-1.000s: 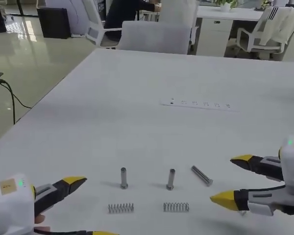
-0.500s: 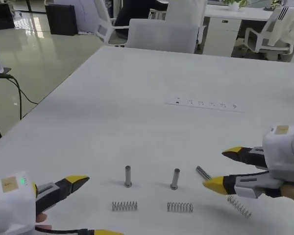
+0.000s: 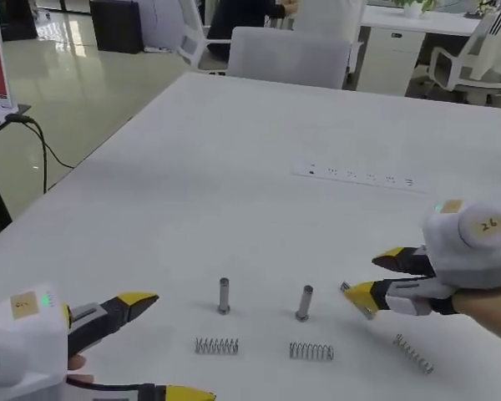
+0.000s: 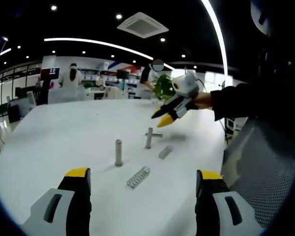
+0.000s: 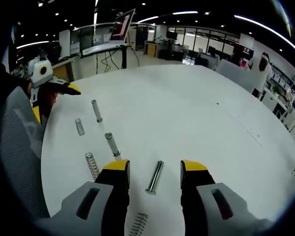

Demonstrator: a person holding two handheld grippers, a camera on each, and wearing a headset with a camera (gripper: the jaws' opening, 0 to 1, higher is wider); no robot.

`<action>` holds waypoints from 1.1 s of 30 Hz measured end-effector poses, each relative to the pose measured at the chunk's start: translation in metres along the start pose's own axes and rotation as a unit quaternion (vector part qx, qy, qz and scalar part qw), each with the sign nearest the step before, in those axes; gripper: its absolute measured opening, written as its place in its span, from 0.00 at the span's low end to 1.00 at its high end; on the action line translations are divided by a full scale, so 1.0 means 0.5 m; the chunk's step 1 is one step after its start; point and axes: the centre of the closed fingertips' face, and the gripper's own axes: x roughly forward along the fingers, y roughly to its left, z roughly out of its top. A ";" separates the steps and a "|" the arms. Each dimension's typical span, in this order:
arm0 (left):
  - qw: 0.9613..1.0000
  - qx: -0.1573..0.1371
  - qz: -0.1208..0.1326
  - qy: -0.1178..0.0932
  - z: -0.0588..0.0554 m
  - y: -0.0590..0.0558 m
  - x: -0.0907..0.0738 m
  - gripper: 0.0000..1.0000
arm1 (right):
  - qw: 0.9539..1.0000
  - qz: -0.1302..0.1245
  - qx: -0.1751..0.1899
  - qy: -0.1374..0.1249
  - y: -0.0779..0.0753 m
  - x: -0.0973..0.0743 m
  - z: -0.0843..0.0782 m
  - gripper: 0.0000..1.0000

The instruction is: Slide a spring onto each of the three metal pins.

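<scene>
Two steel pins stand upright on the white table, one on the left point(image 3: 224, 296) and one on the right point(image 3: 304, 302). A third pin point(image 5: 154, 177) lies flat between the tips of my open right gripper point(image 5: 155, 165), whose lower jaw covers most of it in the head view. Three springs lie in a row nearer me: left point(image 3: 216, 345), middle point(image 3: 311, 351) and right point(image 3: 412, 352). My right gripper point(image 3: 363, 274) hovers low beside the right upright pin. My left gripper point(image 3: 171, 345) stays open at the near left, with the left spring point(image 4: 138, 176) ahead of it.
A flush power strip point(image 3: 361, 177) sits in the table point(image 3: 234, 167) farther back. Office chairs point(image 3: 288, 58) stand at the far edge. A cable point(image 3: 42, 150) hangs off to the left, beyond the table's left edge.
My right gripper has moved left and now straddles the lying pin. The right spring, hidden under it a second ago, now shows. The left gripper has held still.
</scene>
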 end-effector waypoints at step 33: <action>1.000 -0.002 -0.001 -0.004 0.001 0.006 0.003 0.84 | 0.993 -0.019 0.038 0.107 -0.020 0.077 -0.044 0.13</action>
